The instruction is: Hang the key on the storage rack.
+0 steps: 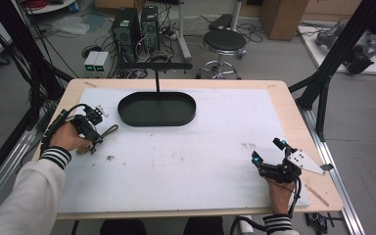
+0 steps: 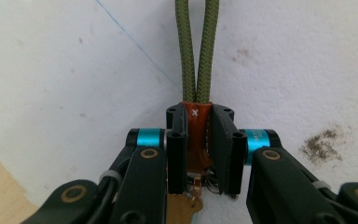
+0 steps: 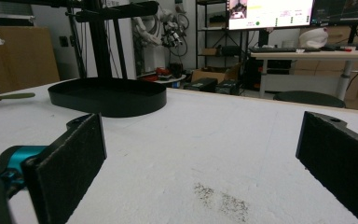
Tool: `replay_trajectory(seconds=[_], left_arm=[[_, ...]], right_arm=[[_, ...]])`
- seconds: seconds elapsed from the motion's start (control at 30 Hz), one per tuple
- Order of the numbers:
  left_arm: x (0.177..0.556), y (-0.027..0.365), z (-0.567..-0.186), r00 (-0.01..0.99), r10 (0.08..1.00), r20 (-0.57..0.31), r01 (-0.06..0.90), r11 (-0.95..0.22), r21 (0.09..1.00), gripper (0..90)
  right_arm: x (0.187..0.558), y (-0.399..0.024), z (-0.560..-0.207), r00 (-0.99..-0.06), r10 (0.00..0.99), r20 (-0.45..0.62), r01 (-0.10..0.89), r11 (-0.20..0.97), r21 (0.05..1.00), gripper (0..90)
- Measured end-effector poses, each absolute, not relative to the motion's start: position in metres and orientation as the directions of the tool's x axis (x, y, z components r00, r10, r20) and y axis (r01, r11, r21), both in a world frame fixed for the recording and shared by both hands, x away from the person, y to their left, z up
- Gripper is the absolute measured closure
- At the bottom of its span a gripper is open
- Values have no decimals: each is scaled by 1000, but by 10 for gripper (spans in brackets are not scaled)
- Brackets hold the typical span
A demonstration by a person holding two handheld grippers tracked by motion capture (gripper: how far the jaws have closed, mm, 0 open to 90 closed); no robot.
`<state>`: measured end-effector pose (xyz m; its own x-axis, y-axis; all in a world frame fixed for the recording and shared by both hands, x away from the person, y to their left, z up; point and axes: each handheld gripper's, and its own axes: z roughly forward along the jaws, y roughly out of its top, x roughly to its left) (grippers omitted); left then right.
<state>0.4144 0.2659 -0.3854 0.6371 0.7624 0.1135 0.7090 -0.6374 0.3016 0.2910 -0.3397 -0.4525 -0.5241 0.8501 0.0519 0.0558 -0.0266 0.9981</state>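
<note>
Keychain [image 2: 193, 135] clamped by my left gripper [image 2: 199, 140] at the brown tab; cord loop [image 2: 196, 46] is light and floppy. Right gripper [image 3: 200, 158] gapes, holding nothing.

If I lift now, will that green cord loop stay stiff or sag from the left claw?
Probably sag: the green cord loop looks like braided rope lying flat on the white mat. The left claw is shut on its brown tab, so it likely won't slip. It looks light; something brass-coloured below may swing.
</note>
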Motion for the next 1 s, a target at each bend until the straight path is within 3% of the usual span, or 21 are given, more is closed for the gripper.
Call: replay_trajectory(seconds=[0.3, 0.57, 0.9, 1.0], left_arm=[[410, 270, -369, 617, 782, 85, 681, -586, 439, 767], [403, 275, -345, 582, 808, 89, 572, -485, 662, 767], [399, 264, -330, 521, 834, 180, 441, -444, 780, 766], [400, 261, -326, 514, 841, 172, 416, -420, 806, 766]], right_arm=[[291, -340, -452, -524, 850, 52, 58, -26, 998, 5], [291, -340, -453, -524, 850, 54, 59, -27, 998, 5], [291, -340, -452, -524, 850, 54, 59, -27, 998, 5], [291, -340, -452, -524, 850, 55, 60, -28, 998, 5]])
